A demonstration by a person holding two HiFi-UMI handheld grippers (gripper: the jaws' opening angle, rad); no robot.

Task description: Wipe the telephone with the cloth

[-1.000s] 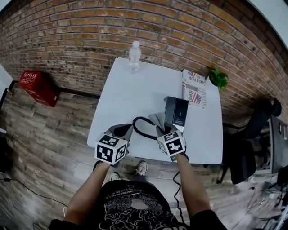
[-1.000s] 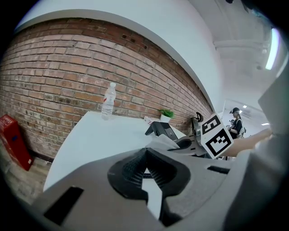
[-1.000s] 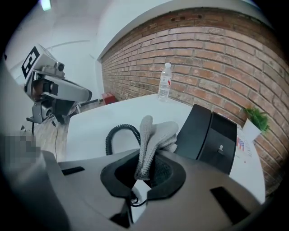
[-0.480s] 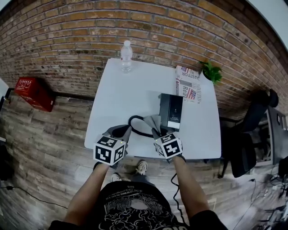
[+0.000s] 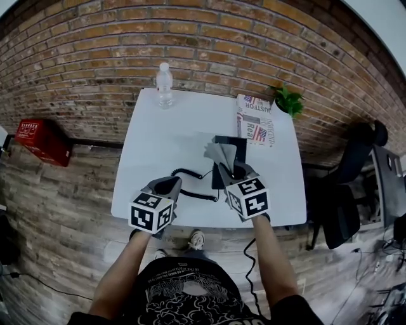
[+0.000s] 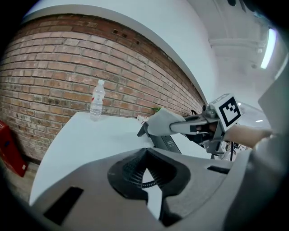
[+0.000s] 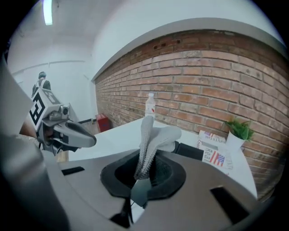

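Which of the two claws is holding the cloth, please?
The right claw, pinching the grey cloth above the telephone; the left claw holds no cloth.

Head view looks steeply down on the table; gripper views skim it, sharing the bottle.

Even, bright indoor lighting; ceiling strip light glares. Strong fisheye distortion with dark vignetted corners; near foreground soft.

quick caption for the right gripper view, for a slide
Right hand-held gripper pinches a grey cloth, black telephone just beyond, water bottle at the brick wall.
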